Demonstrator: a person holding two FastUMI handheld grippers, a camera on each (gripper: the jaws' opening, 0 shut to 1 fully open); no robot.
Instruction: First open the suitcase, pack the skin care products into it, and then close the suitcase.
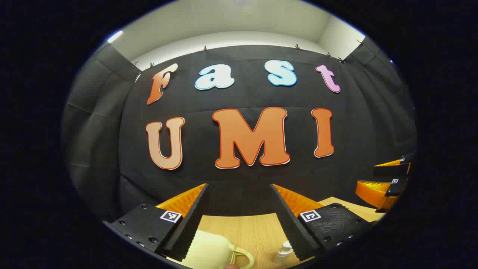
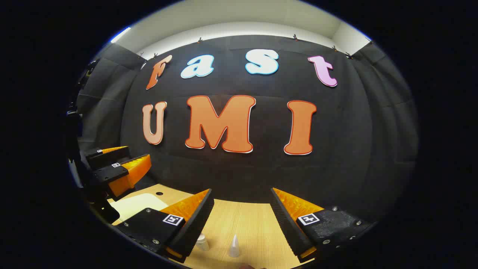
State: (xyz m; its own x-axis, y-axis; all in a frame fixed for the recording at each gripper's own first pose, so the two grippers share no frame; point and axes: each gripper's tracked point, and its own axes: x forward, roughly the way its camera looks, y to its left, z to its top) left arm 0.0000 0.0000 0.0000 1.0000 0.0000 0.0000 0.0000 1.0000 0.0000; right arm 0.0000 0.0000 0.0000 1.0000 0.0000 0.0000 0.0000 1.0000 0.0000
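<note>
A pale cream suitcase (image 1: pixel 209 252) lies on the wooden table (image 1: pixel 254 231), its looped handle (image 1: pixel 241 257) facing right; whether it is latched I cannot tell. My left gripper (image 1: pixel 239 185) hovers above it, open, with nothing between its fingers. A small white bottle (image 1: pixel 283 253) stands by the left gripper's right finger. In the right gripper view the suitcase (image 2: pixel 138 203) lies at lower left. My right gripper (image 2: pixel 241 189) is open and empty above a small white bottle (image 2: pixel 202 243) and a white cone-tipped product (image 2: pixel 234 246). Both grippers are raised and aimed at the back wall.
The right gripper (image 1: pixel 388 177) shows at the right edge of the left gripper view. At the left of the right gripper view is the left gripper (image 2: pixel 123 160). A small round hole (image 2: pixel 159 193) is in the table (image 2: pixel 246 224) near the back wall.
</note>
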